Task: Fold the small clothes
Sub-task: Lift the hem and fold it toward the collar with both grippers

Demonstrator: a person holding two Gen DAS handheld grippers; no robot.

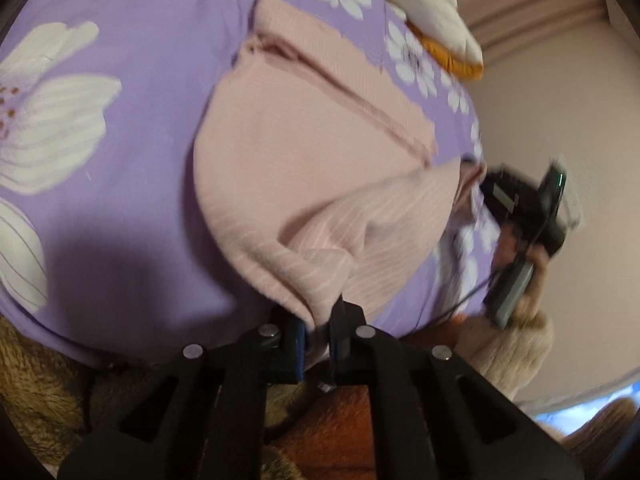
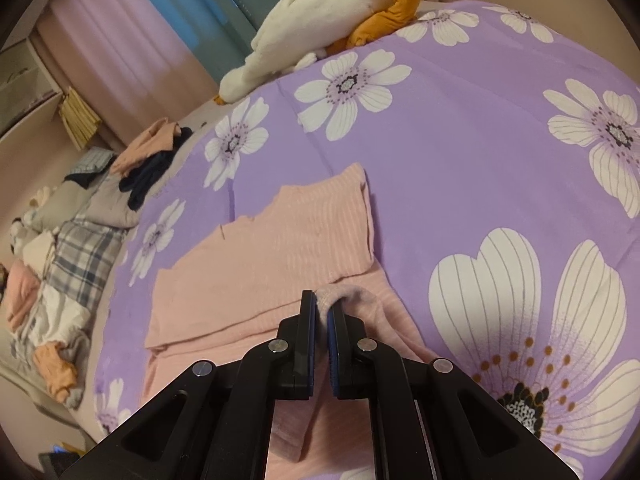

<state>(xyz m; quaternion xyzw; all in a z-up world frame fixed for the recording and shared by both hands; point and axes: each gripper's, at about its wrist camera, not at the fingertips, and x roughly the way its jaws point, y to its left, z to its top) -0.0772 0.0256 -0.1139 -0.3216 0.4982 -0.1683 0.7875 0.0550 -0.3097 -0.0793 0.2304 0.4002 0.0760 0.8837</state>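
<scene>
Nearest in the left wrist view: left gripper (image 1: 320, 328), black fingers drawn almost together, blue pads pinching a bunched corner of the pink striped garment (image 1: 304, 152). No earlier picture to compare, so only the pinch itself reported. Fabric rising from the pinch in soft folds, then spreading flat over the purple floral bedspread (image 1: 120, 128). Brown fuzzy cloth (image 1: 36, 392) below the bedspread's edge, at the lower left of that view.

Nearest in the right wrist view: right gripper (image 2: 322, 312), fingers nearly closed, a rolled hem of the same pink garment (image 2: 256, 264) caught between the blue pads. Beyond the pads, garment lying partly folded, one panel doubled over another, a narrower piece reaching up toward the middle of the bed.

To the right in the left view, blurred: the other gripper (image 1: 520, 216) at the garment's far corner, a hand in a pale fluffy sleeve (image 1: 516, 344) behind it.

Farther off: heap of unfolded clothes (image 2: 72, 240) along the bed's left edge, pink, dark and plaid pieces mixed. Farthest: white and orange plush toy (image 2: 320, 28) at the head of the bed, pink curtain (image 2: 120, 40) behind.
</scene>
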